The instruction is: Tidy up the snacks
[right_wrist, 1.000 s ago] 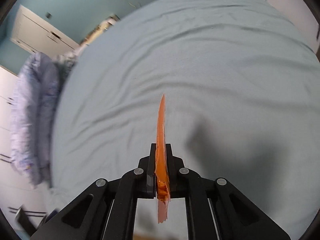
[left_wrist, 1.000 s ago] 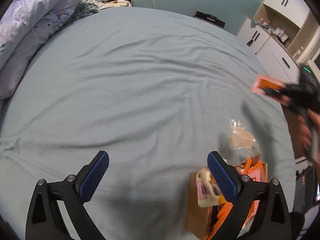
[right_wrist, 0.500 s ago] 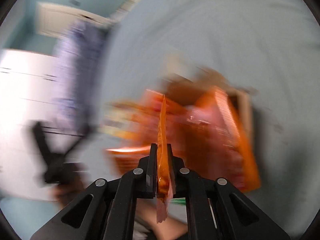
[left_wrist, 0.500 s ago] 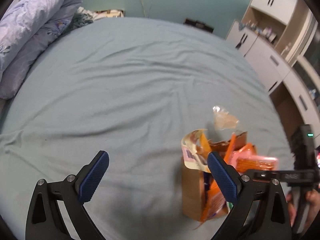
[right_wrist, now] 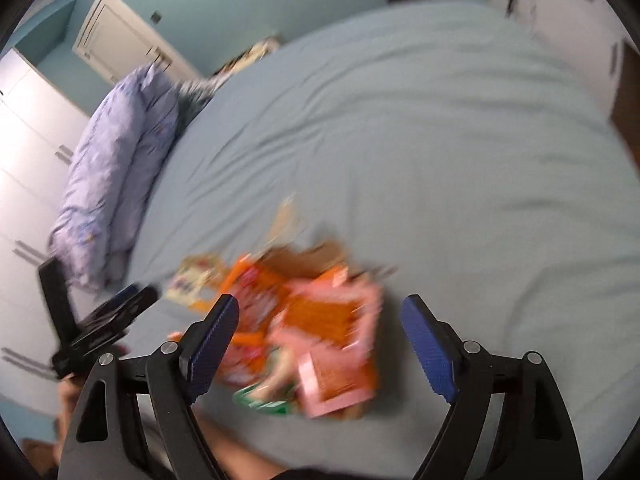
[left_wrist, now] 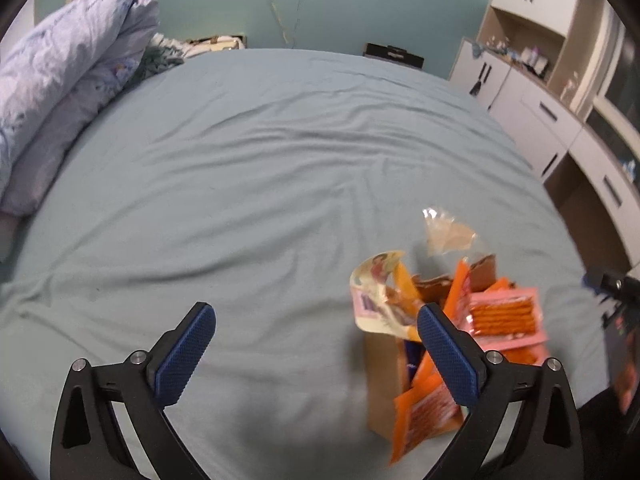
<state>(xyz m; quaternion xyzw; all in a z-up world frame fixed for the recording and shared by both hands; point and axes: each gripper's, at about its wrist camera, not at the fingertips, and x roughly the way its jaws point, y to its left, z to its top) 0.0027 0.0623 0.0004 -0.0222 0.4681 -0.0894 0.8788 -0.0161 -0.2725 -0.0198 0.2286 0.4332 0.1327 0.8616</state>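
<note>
Blue bedsheet (left_wrist: 248, 184); brown bag (left_wrist: 386, 376) brimming with orange-pink snack packets (left_wrist: 504, 316).

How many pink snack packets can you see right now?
1, maybe more hidden: a pink snack packet lying atop the snacks in the brown paper bag.
</note>
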